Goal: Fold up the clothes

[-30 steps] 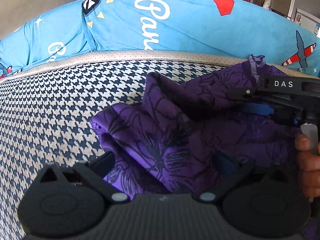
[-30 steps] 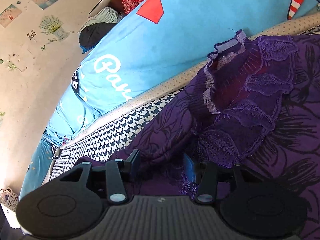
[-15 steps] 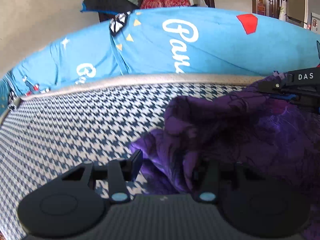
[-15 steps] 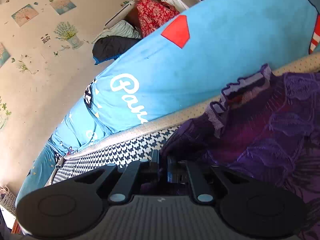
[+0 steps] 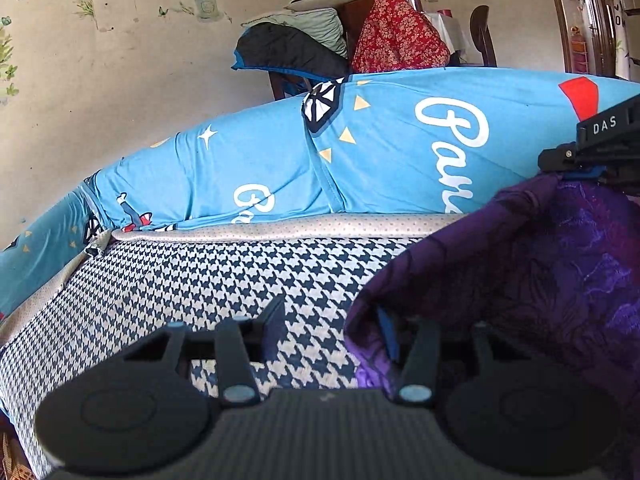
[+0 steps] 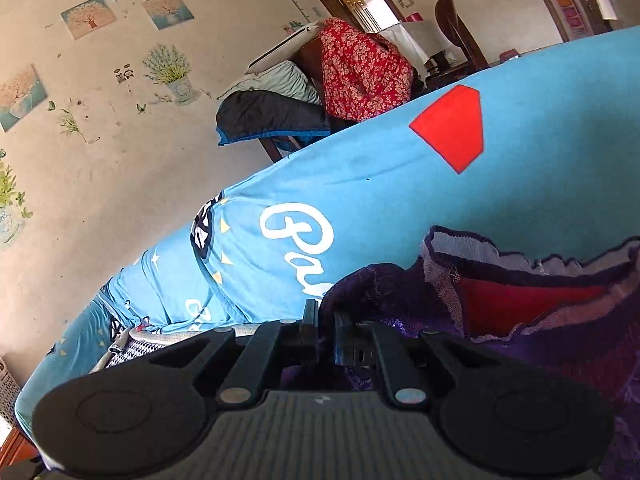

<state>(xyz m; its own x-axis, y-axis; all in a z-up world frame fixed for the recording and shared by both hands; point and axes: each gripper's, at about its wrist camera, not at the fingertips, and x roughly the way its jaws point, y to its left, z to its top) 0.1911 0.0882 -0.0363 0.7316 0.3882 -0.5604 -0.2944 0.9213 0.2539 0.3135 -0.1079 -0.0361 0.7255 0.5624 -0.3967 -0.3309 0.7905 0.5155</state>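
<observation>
Since a second ago, both grippers have been raised off the houndstooth mattress [image 5: 192, 280]. The purple floral garment [image 5: 540, 280] is pinched in the right gripper [image 6: 326, 334]. The left gripper [image 5: 330, 330], pitched downward, is opening slightly; only its right finger is draped in cloth.

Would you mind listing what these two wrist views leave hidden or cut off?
- Left wrist view: the purple floral garment runs off the right edge, so its shape is unknown.
- Left wrist view: the right gripper is cropped; only one finger shows.
- Right wrist view: cloth hides the right gripper's pads.
</observation>
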